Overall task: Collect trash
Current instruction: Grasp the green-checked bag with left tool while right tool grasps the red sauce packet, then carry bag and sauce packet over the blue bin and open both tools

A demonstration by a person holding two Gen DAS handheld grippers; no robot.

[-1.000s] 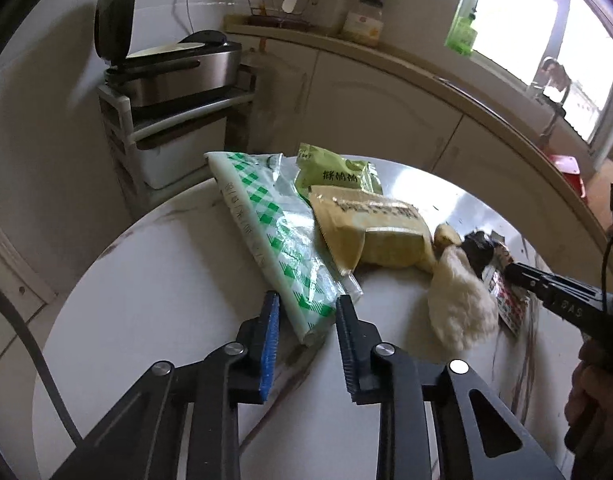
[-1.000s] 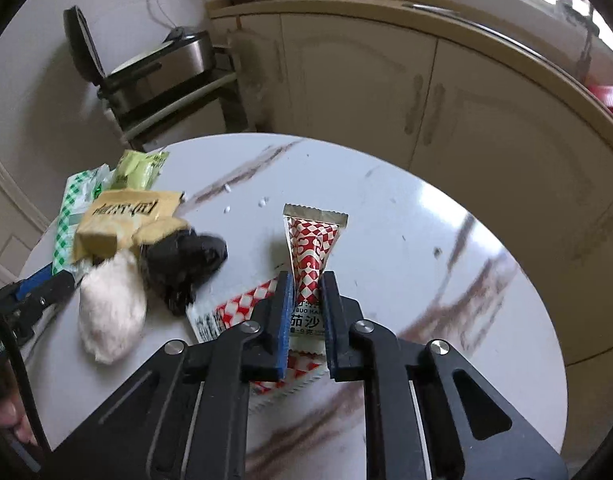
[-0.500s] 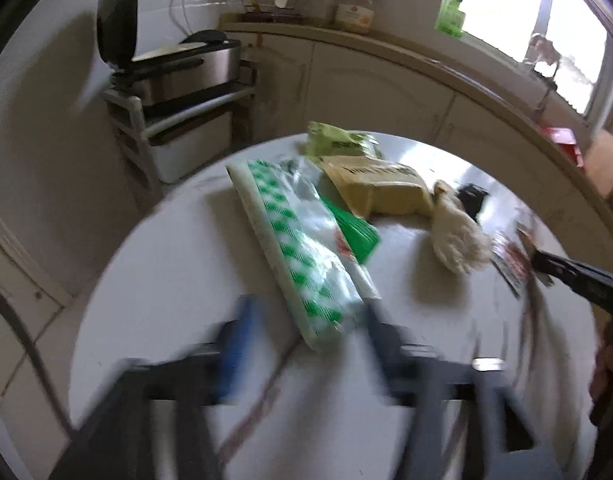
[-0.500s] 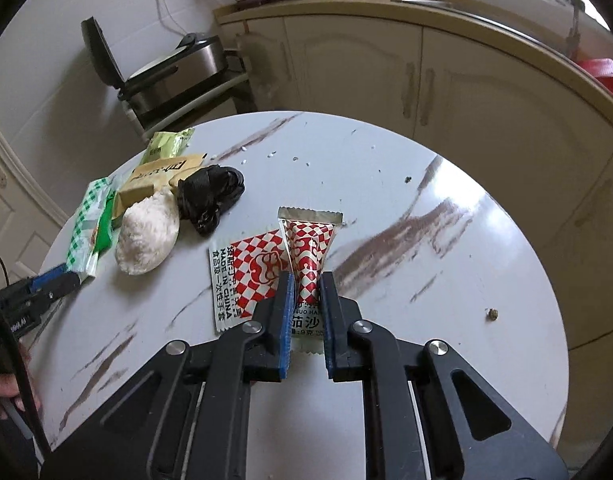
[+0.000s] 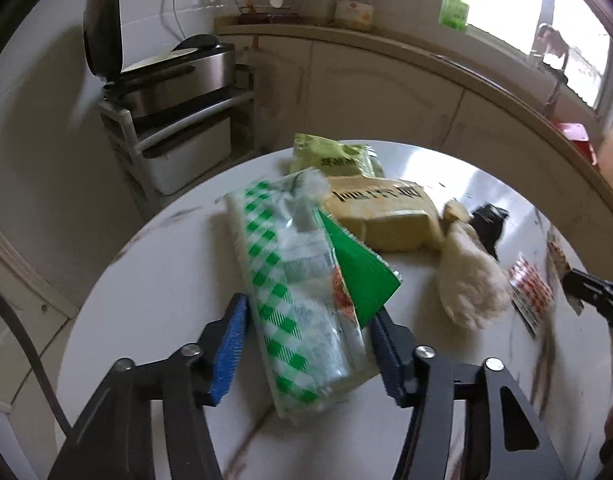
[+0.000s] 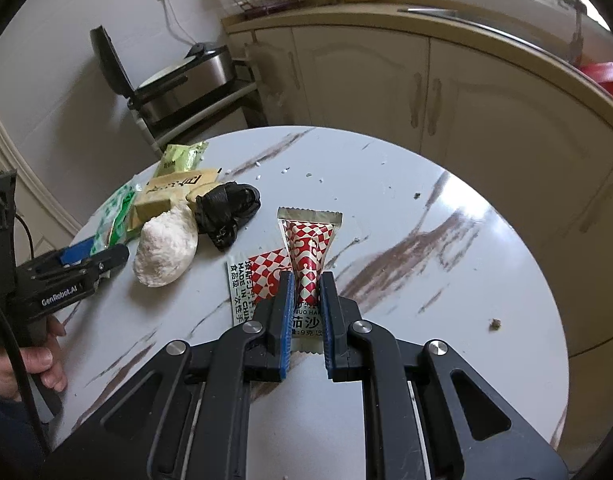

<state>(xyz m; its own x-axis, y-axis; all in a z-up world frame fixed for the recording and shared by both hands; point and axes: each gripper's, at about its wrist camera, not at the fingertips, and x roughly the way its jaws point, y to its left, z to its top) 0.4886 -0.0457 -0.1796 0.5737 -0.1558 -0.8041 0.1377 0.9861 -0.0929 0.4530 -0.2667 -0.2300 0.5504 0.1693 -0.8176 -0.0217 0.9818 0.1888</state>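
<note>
At lower left of the left wrist view, the left gripper (image 5: 306, 330) is standing wide apart, straddling the near end of the green-checked wrapper (image 5: 294, 288) lying on the round table (image 5: 154, 280); nothing is pinched yet. Rightward, the yellow packet (image 5: 386, 216) and crumpled tissue (image 5: 470, 288) are waiting. In the right wrist view's lower centre, the right gripper (image 6: 306, 292) is clamped on the red-checked sachet (image 6: 309, 248). Likely next: closing on the wrapper and lifting.
</note>
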